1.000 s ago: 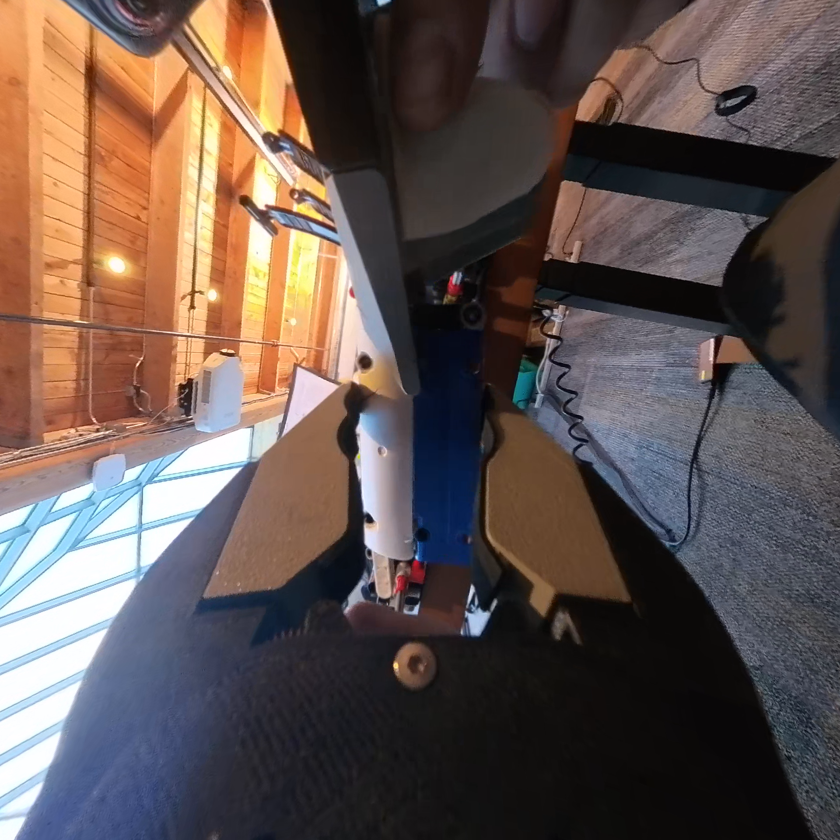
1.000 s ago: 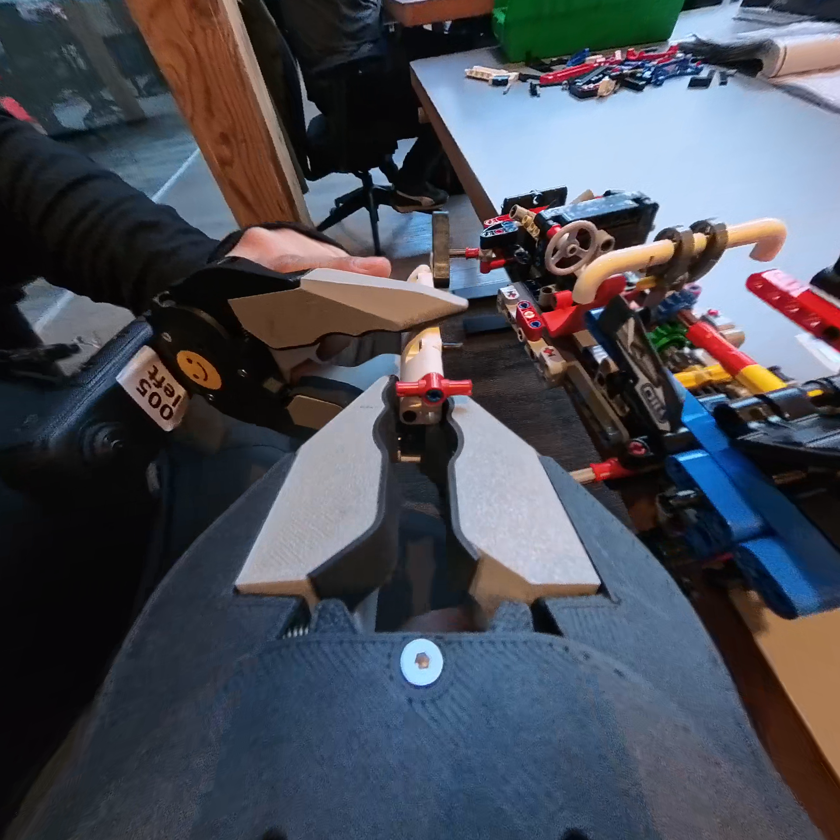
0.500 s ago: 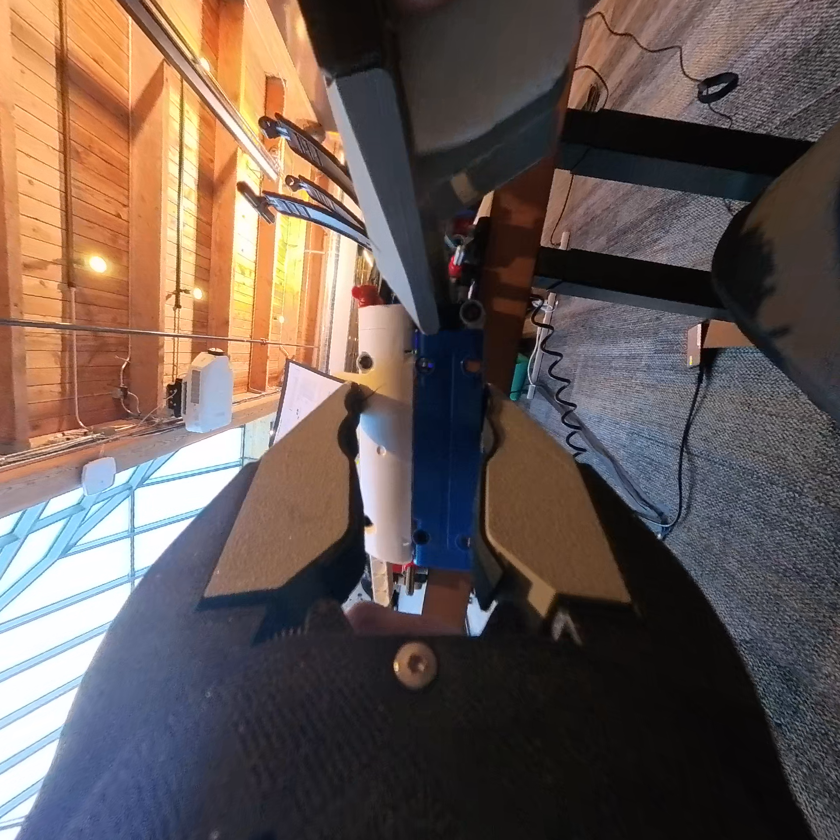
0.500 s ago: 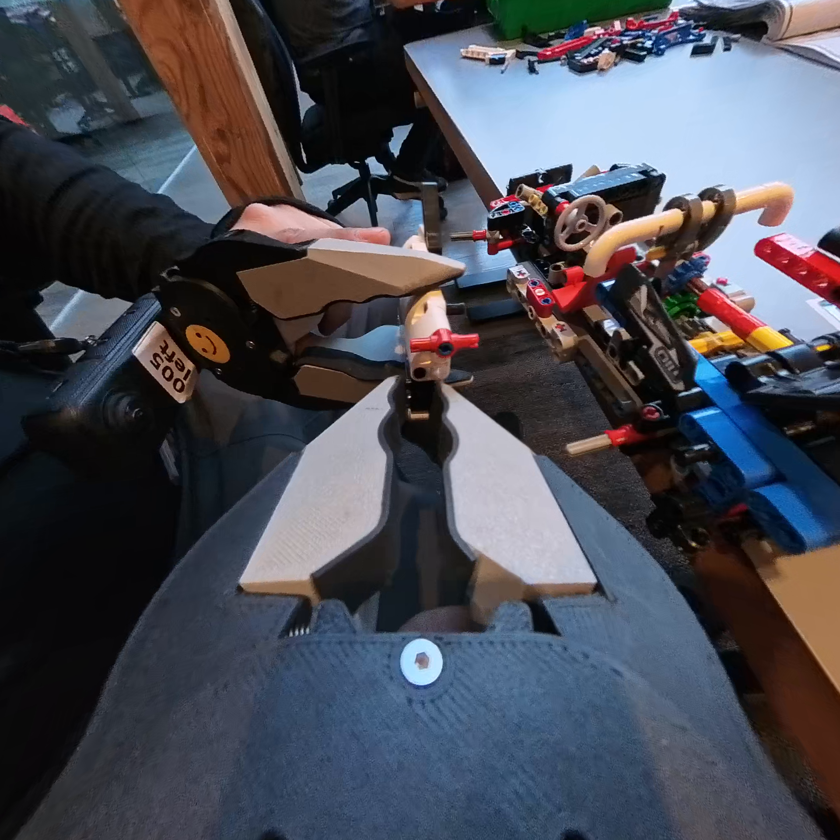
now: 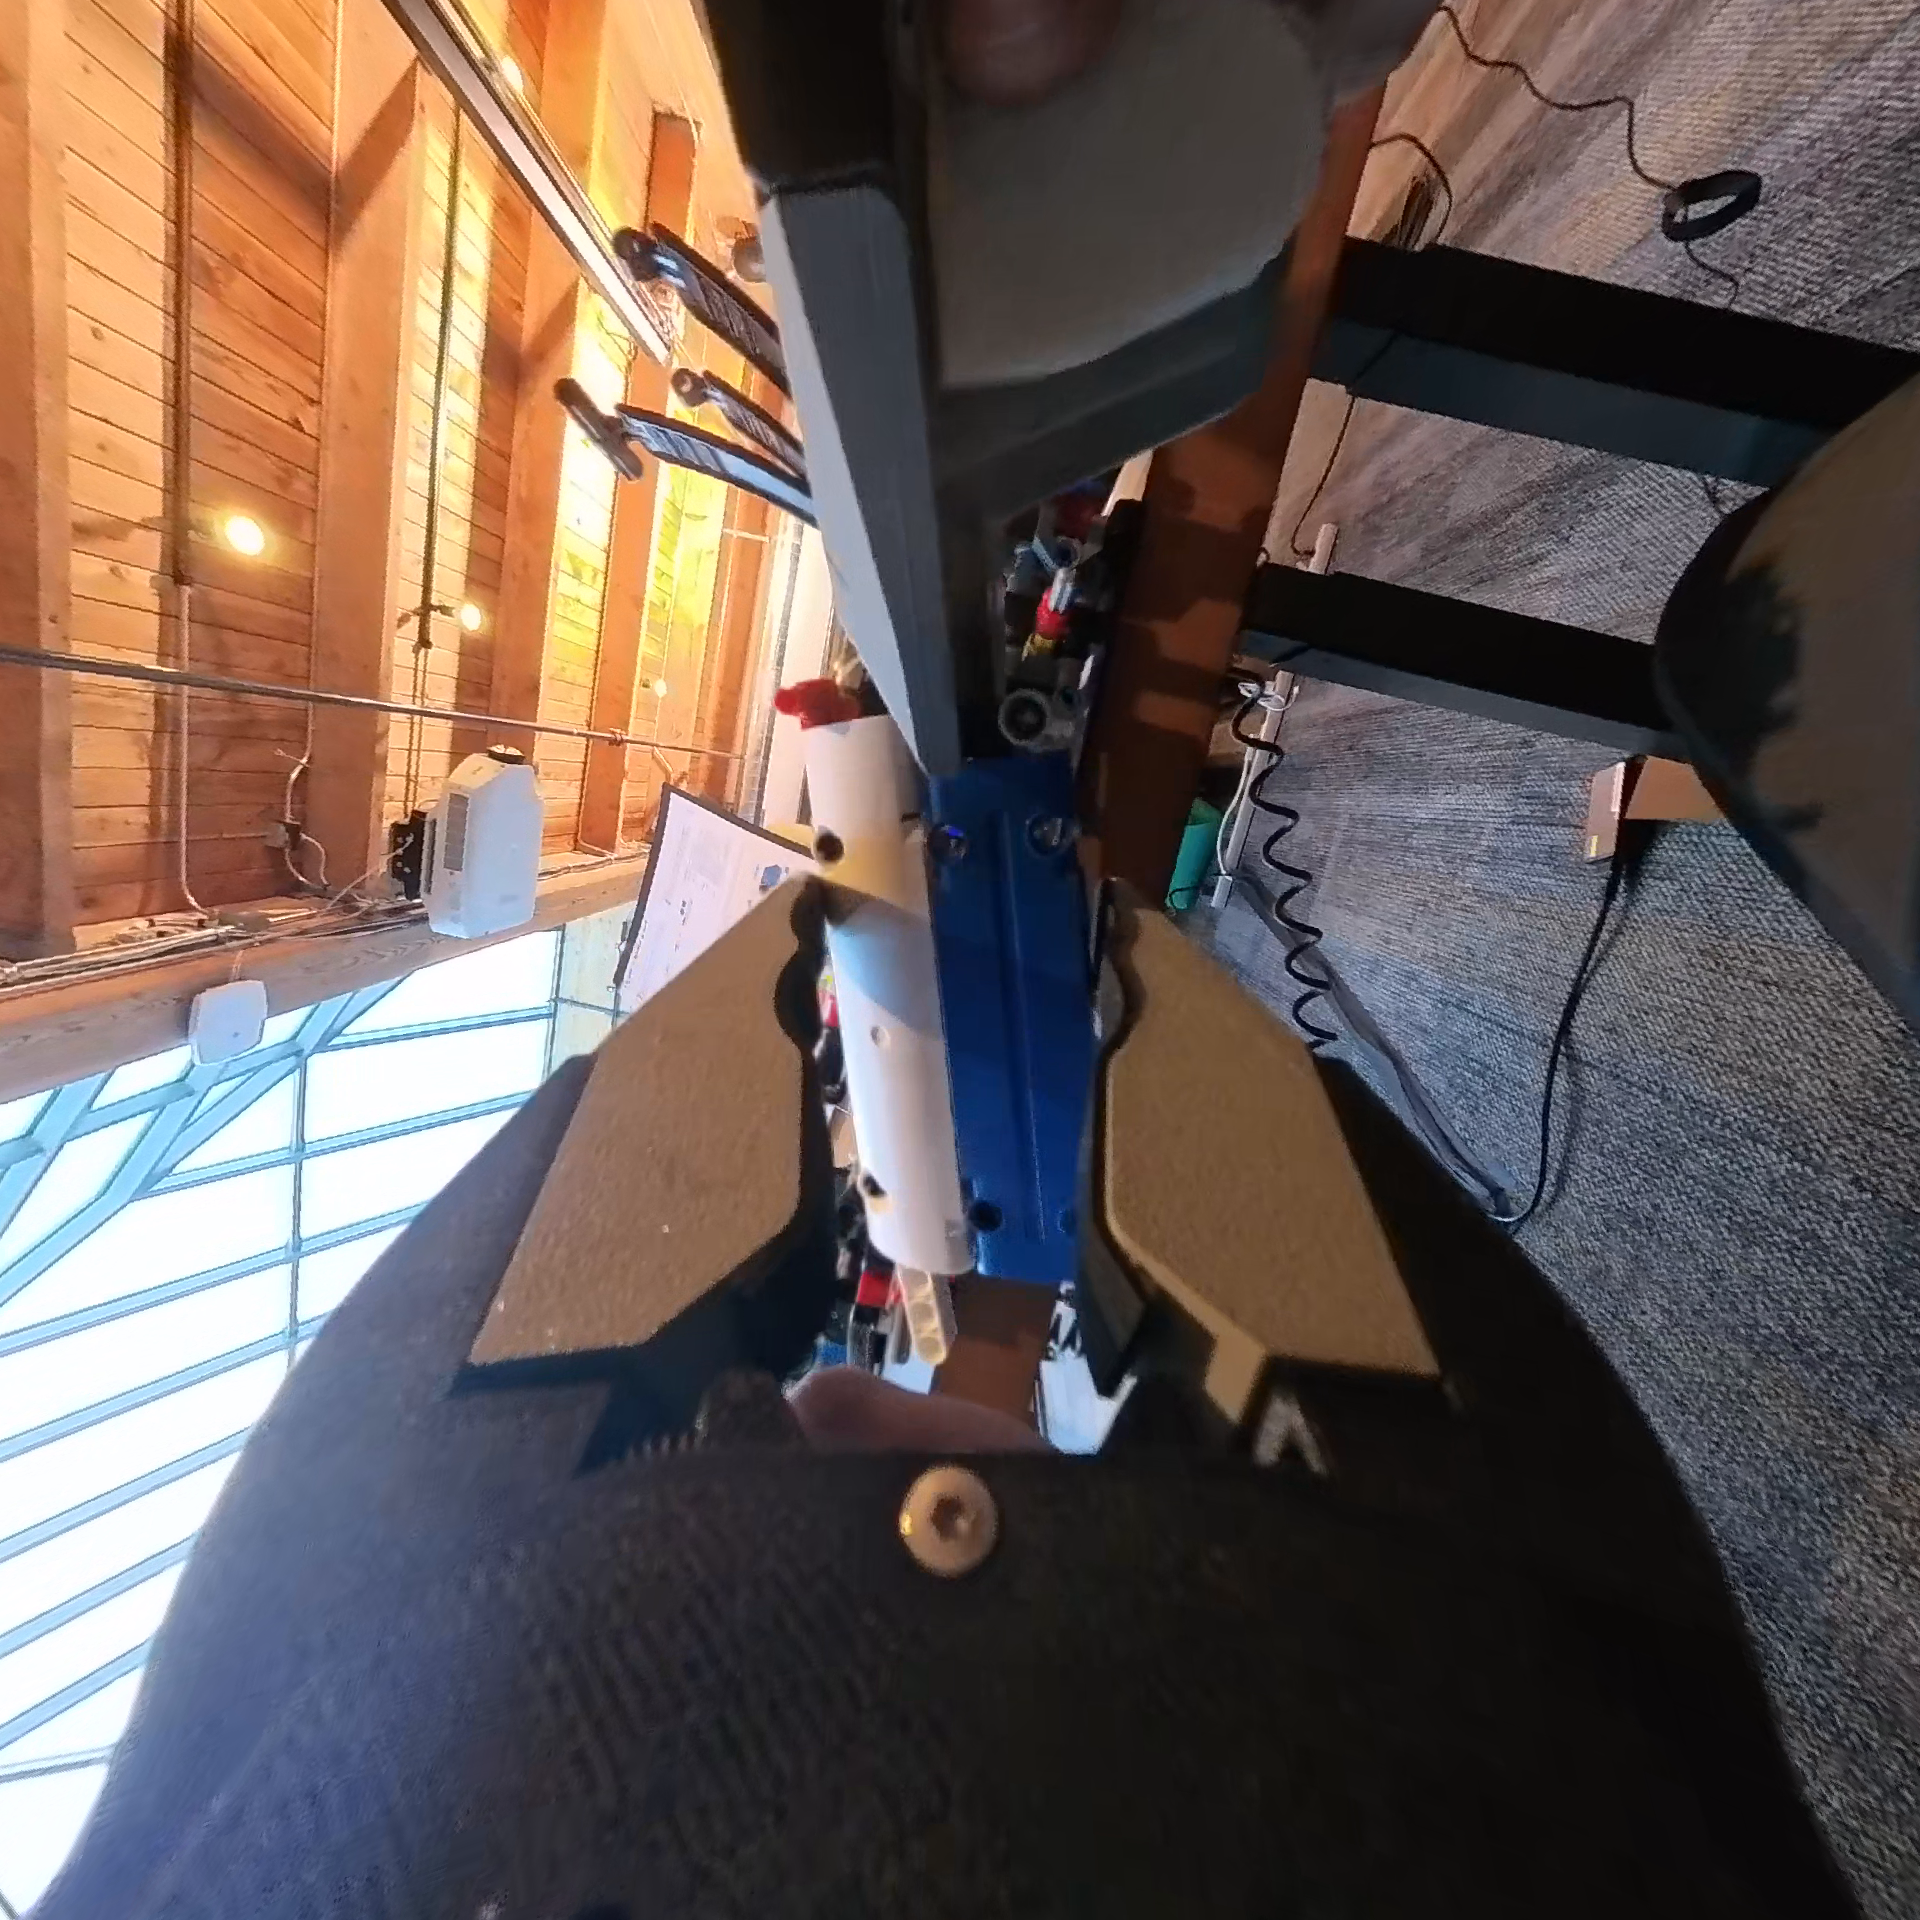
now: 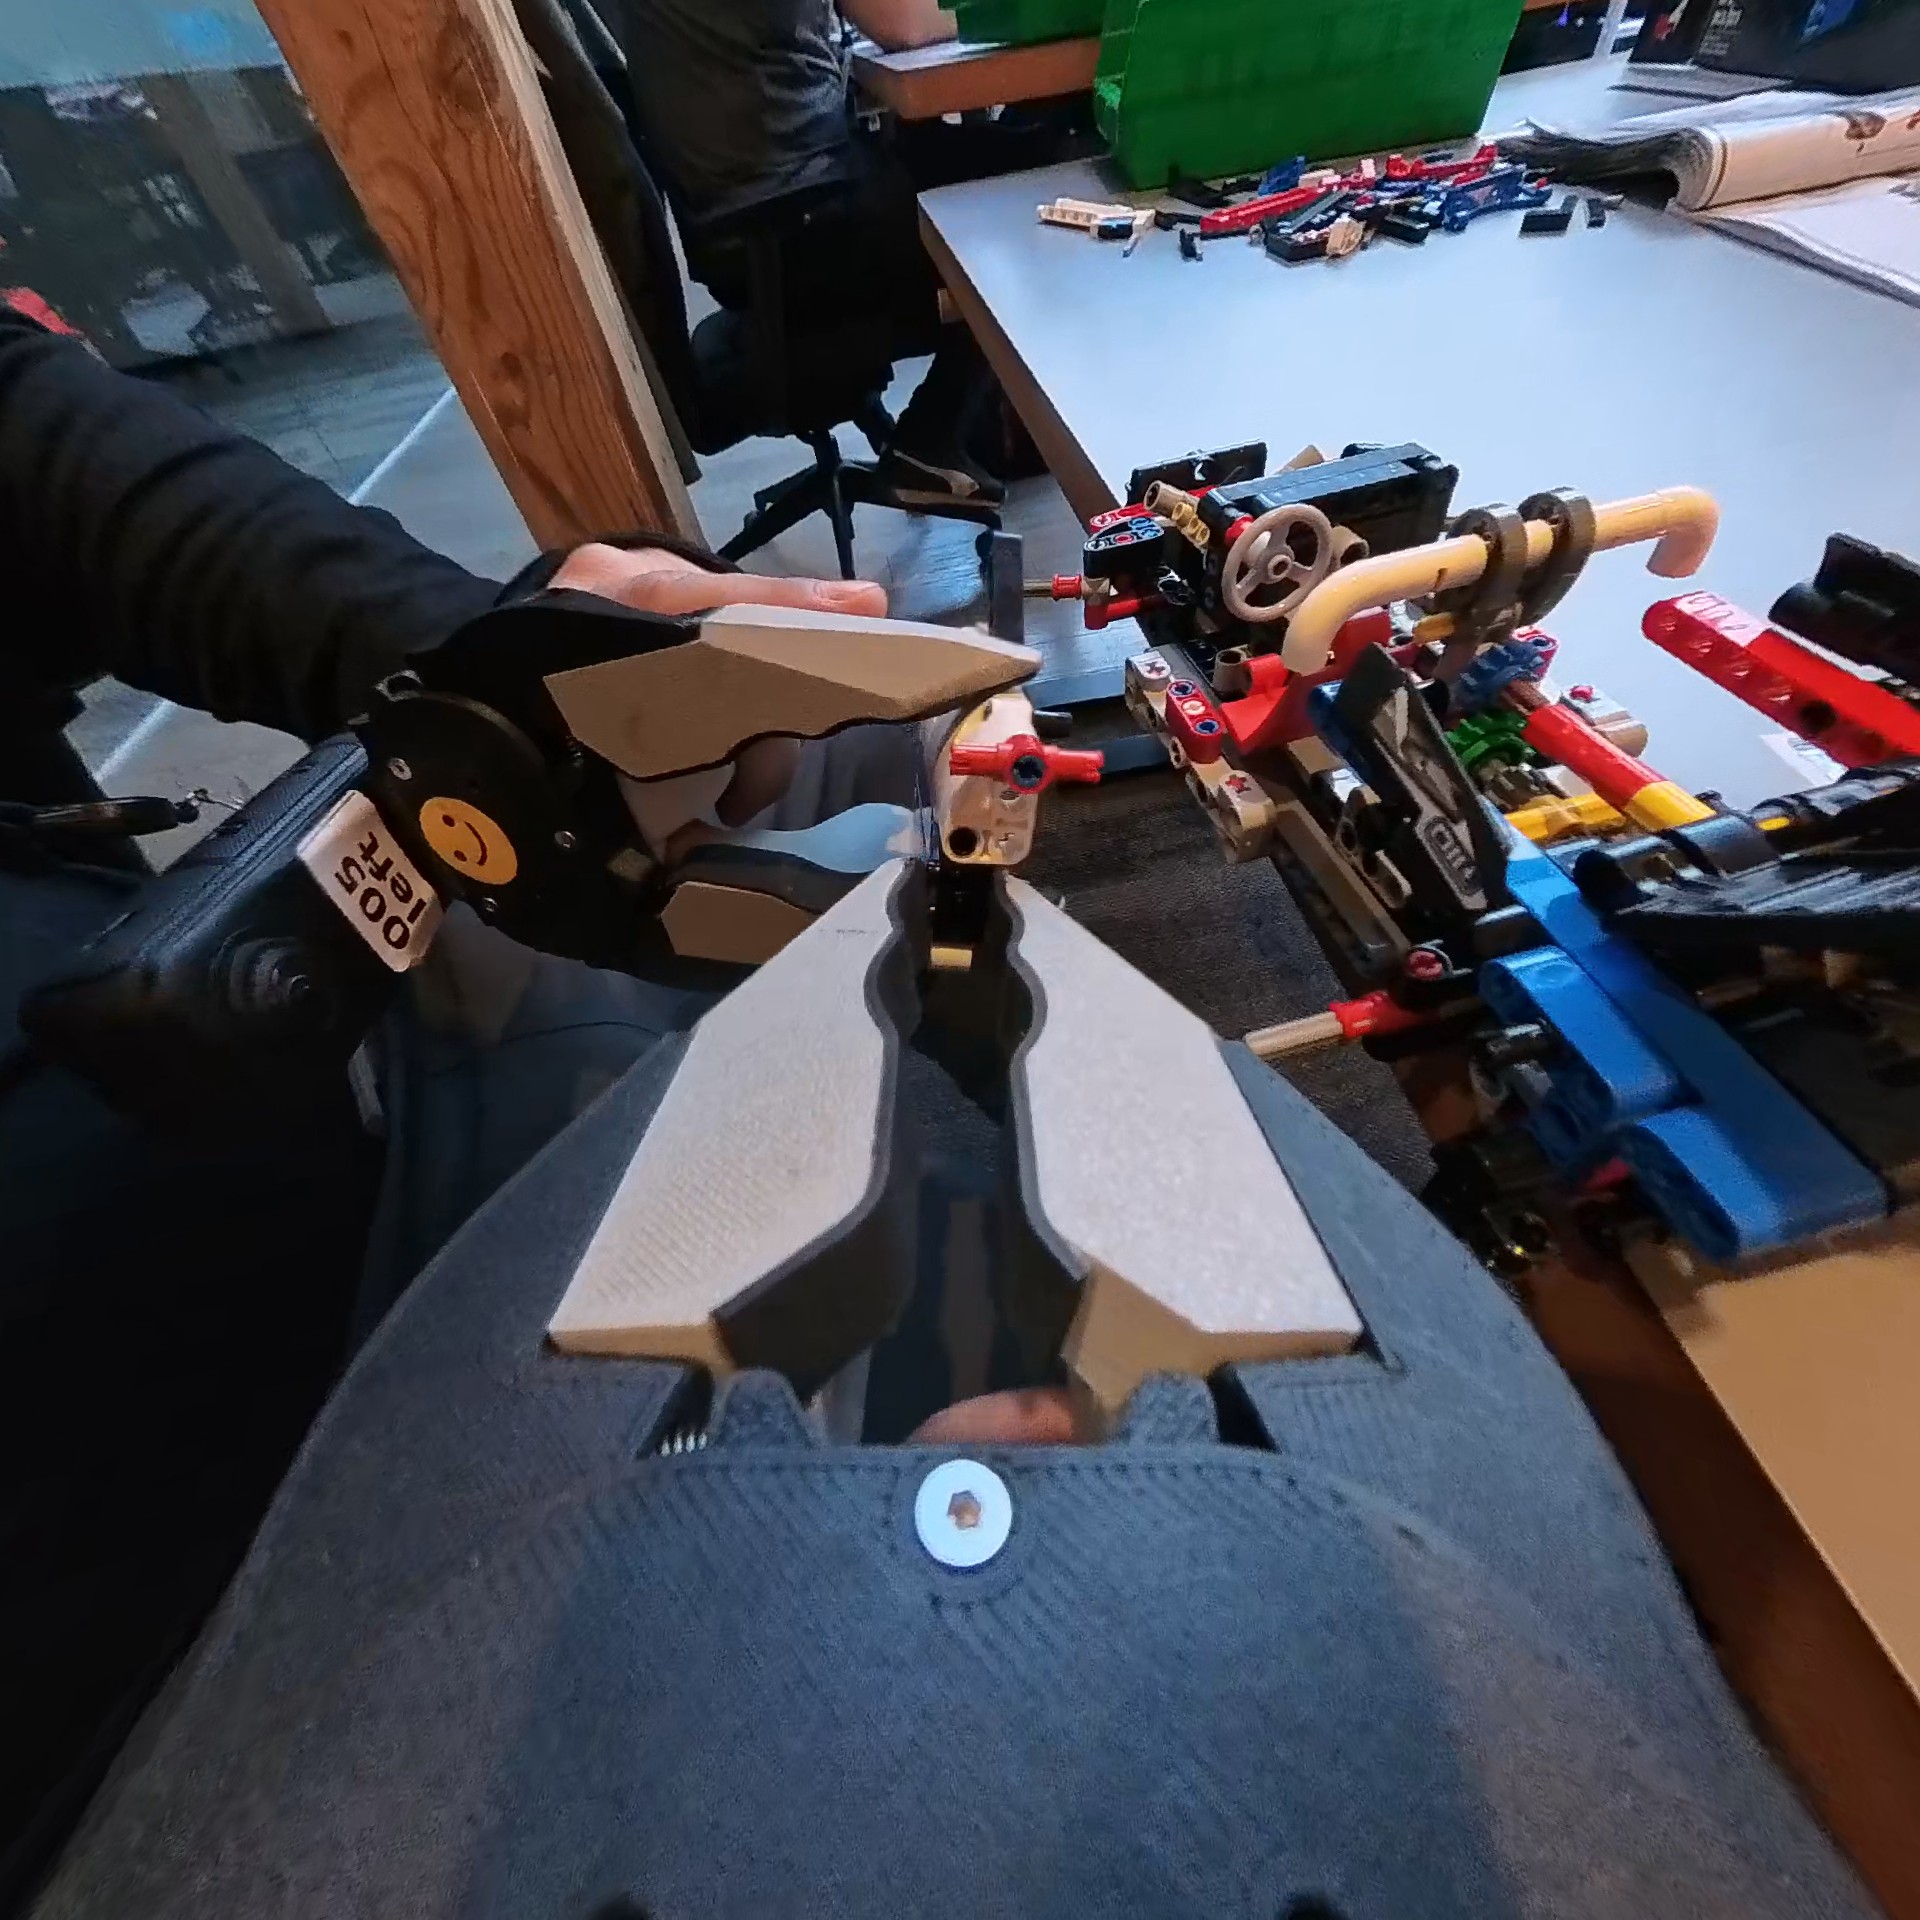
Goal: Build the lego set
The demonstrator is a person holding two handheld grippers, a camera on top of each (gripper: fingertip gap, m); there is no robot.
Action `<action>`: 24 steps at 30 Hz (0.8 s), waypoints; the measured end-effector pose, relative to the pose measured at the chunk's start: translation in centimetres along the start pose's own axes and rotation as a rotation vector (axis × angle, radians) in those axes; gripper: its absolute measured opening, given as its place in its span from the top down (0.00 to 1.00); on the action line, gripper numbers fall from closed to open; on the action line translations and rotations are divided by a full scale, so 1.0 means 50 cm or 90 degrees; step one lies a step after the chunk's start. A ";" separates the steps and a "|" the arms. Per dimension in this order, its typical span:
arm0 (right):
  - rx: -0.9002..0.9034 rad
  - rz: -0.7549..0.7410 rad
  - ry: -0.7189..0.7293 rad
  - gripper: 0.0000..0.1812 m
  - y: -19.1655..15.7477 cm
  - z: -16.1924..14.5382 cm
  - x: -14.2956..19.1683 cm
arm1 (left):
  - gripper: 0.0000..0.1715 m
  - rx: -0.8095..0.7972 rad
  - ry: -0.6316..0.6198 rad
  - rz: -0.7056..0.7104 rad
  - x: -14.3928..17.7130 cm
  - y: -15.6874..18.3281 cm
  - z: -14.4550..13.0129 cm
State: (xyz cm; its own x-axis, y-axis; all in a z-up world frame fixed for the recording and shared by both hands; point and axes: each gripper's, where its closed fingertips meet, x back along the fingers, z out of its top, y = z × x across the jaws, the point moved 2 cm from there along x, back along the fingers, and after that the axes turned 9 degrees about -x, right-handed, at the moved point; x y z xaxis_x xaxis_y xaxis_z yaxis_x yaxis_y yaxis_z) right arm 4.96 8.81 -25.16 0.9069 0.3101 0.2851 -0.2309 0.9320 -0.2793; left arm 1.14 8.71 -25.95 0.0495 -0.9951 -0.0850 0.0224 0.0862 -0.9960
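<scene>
My left gripper (image 5: 961,904) is shut on a small sub-assembly: a white panel (image 5: 894,1060) beside a blue panel (image 5: 1018,997), with a red axle (image 5: 816,698) at its far end. In the right wrist view the same sub-assembly (image 6: 987,805) stands upright off the table's edge, and the left gripper (image 6: 831,675) clamps it from the left. My right gripper (image 6: 956,883) is closed around its dark lower end. The right gripper's grey finger (image 5: 862,468) also shows in the left wrist view, touching the top of the blue panel. The large lego vehicle model (image 6: 1455,779) lies on the table to the right.
The grey table (image 6: 1351,343) carries loose lego pieces (image 6: 1351,203), a green box (image 6: 1299,83) and an open booklet (image 6: 1818,156) at the back. A wooden post (image 6: 488,260) and a seated person on a chair (image 6: 779,208) are behind. Carpet and cables (image 5: 1558,1091) are below.
My right gripper has slid back down the sub-assembly, so the white part and its red axle now stick out beyond its fingertips. The left gripper keeps its hold.
</scene>
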 end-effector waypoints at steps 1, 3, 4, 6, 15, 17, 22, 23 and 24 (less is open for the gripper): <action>0.006 -0.004 0.001 0.94 0.002 0.001 0.001 | 0.71 0.001 -0.003 0.000 -0.002 -0.001 -0.001; 0.010 -0.006 0.003 0.94 0.003 0.002 0.002 | 0.71 0.006 -0.005 0.001 -0.001 -0.001 -0.002; 0.009 -0.005 0.003 0.94 0.004 0.002 0.003 | 0.71 0.008 -0.006 0.000 -0.002 -0.002 -0.003; 0.008 -0.004 0.008 0.94 0.006 0.003 0.004 | 0.71 0.004 -0.004 -0.003 -0.005 -0.002 -0.003; 0.021 0.001 0.029 0.95 0.007 0.012 0.008 | 0.71 0.004 -0.012 -0.012 -0.018 -0.020 -0.022; 0.024 0.000 0.027 0.94 0.007 0.012 0.006 | 0.71 -0.001 -0.013 -0.008 -0.015 -0.019 -0.021; 0.030 0.000 0.035 0.94 0.006 0.019 0.004 | 0.71 0.001 -0.006 0.001 -0.013 -0.021 -0.013; 0.031 -0.001 0.035 0.94 0.007 0.019 0.004 | 0.71 0.001 -0.007 -0.002 -0.015 -0.019 -0.013; 0.030 -0.001 0.035 0.94 0.009 0.018 0.004 | 0.72 0.002 -0.006 -0.007 -0.016 -0.018 -0.012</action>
State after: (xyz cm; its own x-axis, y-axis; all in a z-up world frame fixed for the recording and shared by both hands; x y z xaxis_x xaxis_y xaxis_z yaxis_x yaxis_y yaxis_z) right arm 4.73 9.43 -24.41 0.9251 0.2985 0.2347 -0.2439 0.9408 -0.2354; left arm 0.48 9.41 -25.00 0.0585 -0.9956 -0.0732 0.0260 0.0749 -0.9969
